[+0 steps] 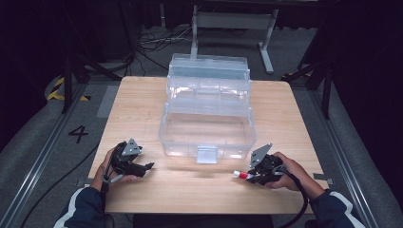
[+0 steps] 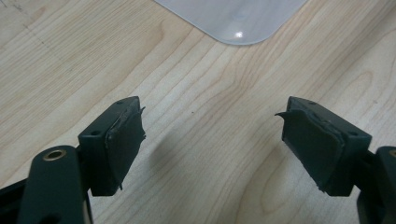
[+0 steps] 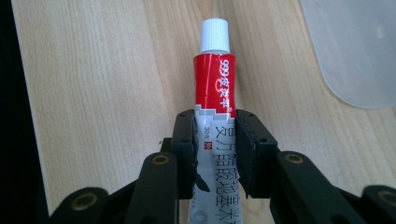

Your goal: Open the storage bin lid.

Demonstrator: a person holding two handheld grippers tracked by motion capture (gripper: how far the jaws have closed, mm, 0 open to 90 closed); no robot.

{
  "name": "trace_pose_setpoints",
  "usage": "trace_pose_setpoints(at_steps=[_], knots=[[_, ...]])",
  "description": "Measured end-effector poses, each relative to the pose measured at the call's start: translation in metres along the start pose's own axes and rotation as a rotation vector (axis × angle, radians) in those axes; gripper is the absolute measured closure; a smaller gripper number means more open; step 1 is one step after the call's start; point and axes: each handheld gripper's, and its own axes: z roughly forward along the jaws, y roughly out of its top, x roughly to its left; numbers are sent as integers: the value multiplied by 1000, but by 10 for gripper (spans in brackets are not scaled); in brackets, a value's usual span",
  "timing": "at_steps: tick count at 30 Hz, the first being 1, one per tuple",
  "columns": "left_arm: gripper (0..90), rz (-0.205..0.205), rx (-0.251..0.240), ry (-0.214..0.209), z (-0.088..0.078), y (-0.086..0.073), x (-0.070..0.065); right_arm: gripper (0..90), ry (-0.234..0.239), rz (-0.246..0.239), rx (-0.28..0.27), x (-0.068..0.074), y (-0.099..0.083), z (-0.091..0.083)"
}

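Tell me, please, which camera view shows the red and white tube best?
The right gripper view: the tube stands close and sharp between the right gripper jaws, white cap and print readable. The high view shows it as a small red and white spot at that gripper.

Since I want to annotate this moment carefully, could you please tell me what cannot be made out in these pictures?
- Tube: its rear end is cut off by the bottom edge of the right gripper view; the print there is partly covered by the jaws.
- Tube in the high view: too small to read, mostly hidden by the right gripper.
- Clear box: any contents are lost in glare, high view.
- Left gripper: its body is cut off by the bottom edge.
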Motion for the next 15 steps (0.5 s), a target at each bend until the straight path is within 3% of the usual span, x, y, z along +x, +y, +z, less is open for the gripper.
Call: trace_pose_setpoints(at_steps=[8, 12, 15], knots=[[193, -12, 8, -12, 2, -5, 2, 711, -21, 5, -30, 0, -1, -10], [173, -65, -17, -25, 3, -10, 5, 711, -25, 7, -41, 1, -2, -14], [164, -71, -22, -23, 3, -12, 4, 711, -29, 8, -52, 1, -3, -19]])
